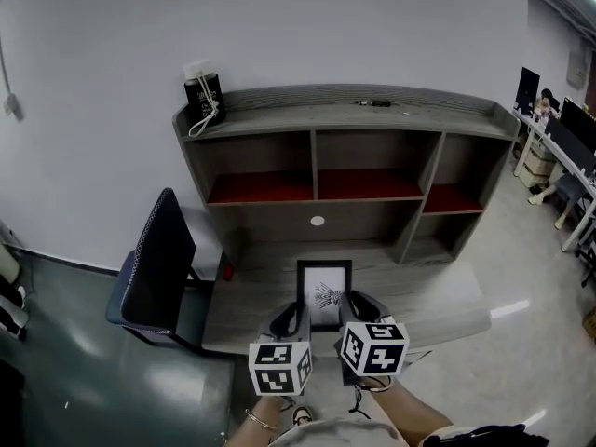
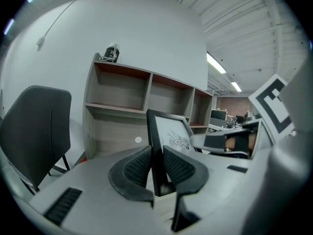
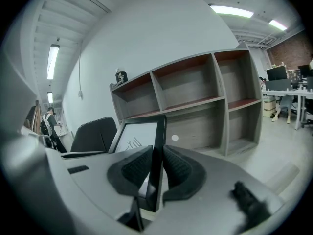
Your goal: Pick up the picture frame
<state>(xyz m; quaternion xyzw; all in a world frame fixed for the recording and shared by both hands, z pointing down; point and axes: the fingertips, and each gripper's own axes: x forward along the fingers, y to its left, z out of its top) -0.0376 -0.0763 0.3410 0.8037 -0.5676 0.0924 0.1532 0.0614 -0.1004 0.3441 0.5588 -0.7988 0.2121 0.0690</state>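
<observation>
A black picture frame (image 1: 324, 291) with a white print of a line drawing is held above the grey desk (image 1: 438, 291), in front of the shelf unit. My left gripper (image 1: 296, 317) is shut on its left edge, and its pads clamp the black frame bar (image 2: 155, 146) in the left gripper view. My right gripper (image 1: 352, 307) is shut on the frame's right edge; the right gripper view has that frame bar (image 3: 156, 160) pinched between the dark ribbed pads. The frame's lower edge is hidden behind the two marker cubes.
A grey shelf unit (image 1: 345, 156) with red-lined compartments stands at the back of the desk. A black box with a white cord (image 1: 203, 99) sits on its top left. A dark office chair (image 1: 154, 268) stands left of the desk. Other desks and monitors (image 1: 559, 138) are far right.
</observation>
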